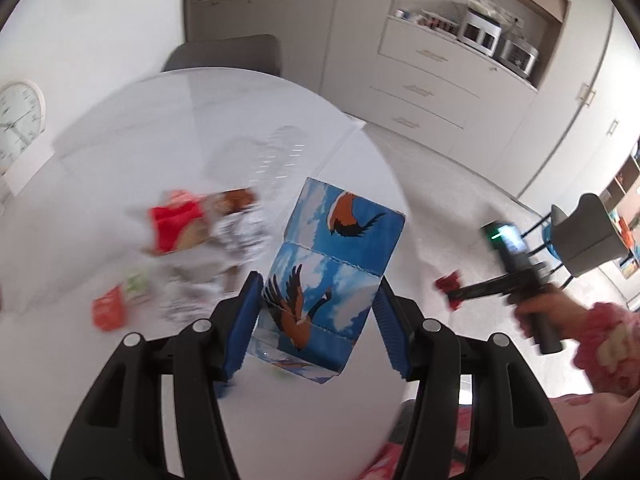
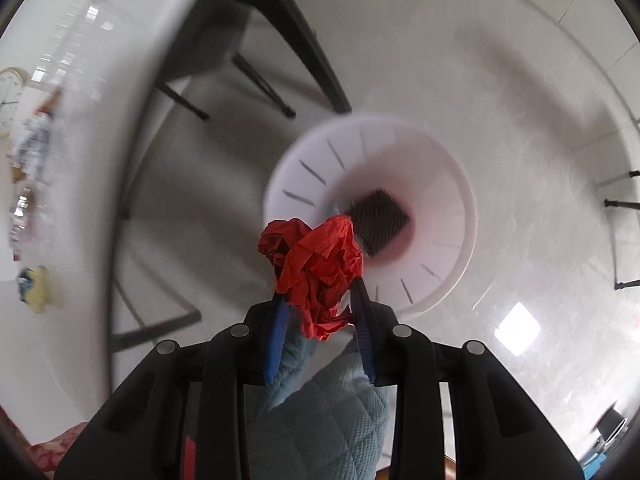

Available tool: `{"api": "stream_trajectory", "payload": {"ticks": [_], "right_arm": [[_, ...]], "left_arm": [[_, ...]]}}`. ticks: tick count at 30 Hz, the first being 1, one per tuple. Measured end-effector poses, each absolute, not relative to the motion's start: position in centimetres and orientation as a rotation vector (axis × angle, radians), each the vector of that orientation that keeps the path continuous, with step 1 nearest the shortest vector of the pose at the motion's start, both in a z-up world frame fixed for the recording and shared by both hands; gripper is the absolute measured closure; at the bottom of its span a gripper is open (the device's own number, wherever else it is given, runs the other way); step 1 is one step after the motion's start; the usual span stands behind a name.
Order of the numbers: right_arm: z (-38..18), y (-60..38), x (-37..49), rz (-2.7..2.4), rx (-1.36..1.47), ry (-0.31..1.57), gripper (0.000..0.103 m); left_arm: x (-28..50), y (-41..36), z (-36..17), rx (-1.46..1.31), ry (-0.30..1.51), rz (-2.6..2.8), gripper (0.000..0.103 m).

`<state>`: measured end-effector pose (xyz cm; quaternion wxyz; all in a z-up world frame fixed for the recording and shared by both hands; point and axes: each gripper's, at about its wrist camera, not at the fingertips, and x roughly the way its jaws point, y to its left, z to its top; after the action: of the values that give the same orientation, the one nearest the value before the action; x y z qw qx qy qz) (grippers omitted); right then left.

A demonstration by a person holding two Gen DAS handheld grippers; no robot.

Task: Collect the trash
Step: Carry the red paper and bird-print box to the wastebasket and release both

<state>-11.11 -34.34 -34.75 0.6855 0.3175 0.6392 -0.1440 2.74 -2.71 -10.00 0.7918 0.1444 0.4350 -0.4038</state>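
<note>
- My left tongs (image 1: pixel 318 312) clamped the blue bird-print carton (image 1: pixel 332 264) above the white table's (image 1: pixel 160 128) near edge.
- My right tongs (image 2: pixel 320 300) pinched crumpled red paper (image 2: pixel 316 268) over the white bin (image 2: pixel 448 168) on the floor.

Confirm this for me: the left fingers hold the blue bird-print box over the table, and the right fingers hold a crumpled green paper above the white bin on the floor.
One detail is wrong: the crumpled paper in the right gripper is red, not green, as the right wrist view shows. It does hang above the white bin on the floor. The left gripper holding the blue bird-print box over the table is correct.
</note>
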Motion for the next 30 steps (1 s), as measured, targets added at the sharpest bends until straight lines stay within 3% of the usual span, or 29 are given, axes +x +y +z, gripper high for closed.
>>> {"api": "stream_trajectory", "payload": {"ticks": [2,4,10,17,22,24,26,30], "right_arm": [[-36.7,-35.0,-11.4,-0.307,0.722,1.468,0.065],[-37.9,-35.8,-12.0,-0.290,0.742,1.489,0.035],[-34.9,-38.9,-15.5,-0.314,0.699,1.430,0.016],[-27.7,-43.4,-18.4,-0.382,0.689,1.270,0.006],[-24.8,-45.3,-19.4,-0.386,0.700,1.195,0.005],[-24.5,-45.4,-19.4,-0.379,0.696,1.185,0.005],[-24.4,-45.2,-19.4,-0.373,0.688,1.185,0.005],[-24.3,-44.9,-19.5,-0.348,0.682,1.191,0.005]], "left_arm": [[1.4,-5.4,-10.2,0.320,0.962,-0.883,0.049],[0.0,-8.1,-10.7,0.325,0.993,-0.890,0.049],[-4.1,-15.6,-12.8,0.370,1.060,-0.930,0.049],[-7.8,-22.8,-17.2,0.440,1.167,-0.986,0.049],[-9.4,-25.7,-20.4,0.484,1.252,-0.973,0.047],[-9.4,-26.1,-21.2,0.478,1.280,-0.955,0.043],[-9.1,-26.1,-21.3,0.446,1.285,-0.934,0.029],[-8.9,-26.1,-20.3,0.400,1.257,-0.934,0.021]]}}
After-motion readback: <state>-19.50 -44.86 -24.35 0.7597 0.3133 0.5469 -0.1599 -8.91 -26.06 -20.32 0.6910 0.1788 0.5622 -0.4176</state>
